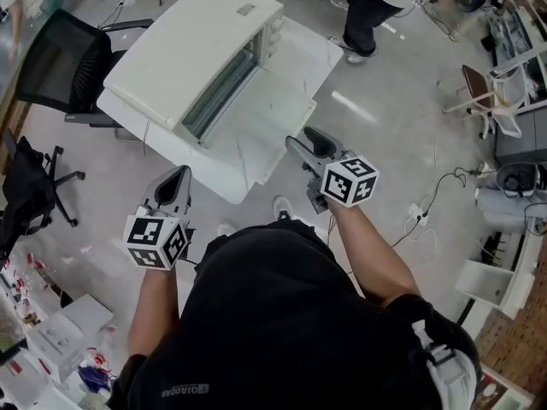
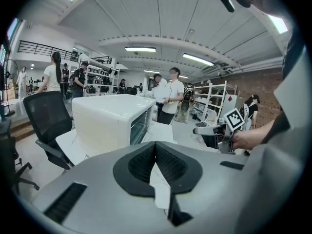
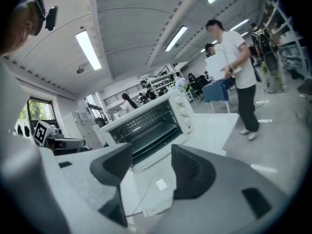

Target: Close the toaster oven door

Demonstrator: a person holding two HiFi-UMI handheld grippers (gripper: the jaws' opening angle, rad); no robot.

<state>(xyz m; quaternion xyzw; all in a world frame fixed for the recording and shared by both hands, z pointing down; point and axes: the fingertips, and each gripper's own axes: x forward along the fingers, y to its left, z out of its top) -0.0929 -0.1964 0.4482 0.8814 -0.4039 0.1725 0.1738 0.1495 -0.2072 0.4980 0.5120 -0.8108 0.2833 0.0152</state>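
Note:
A white toaster oven stands on a white table. Its door is folded down flat in front of it. The right gripper view looks into the oven, showing dark racks above the lowered door. My right gripper is open and empty, hovering near the door's right edge without touching it. My left gripper is shut on nothing, in front of the table's near edge. In the left gripper view the shut jaws point toward the oven, and the right gripper shows at right.
A black office chair stands left of the table. A person stands behind the table's right side, and others are farther back. Cables lie on the floor at right, with shelving and white boxes around.

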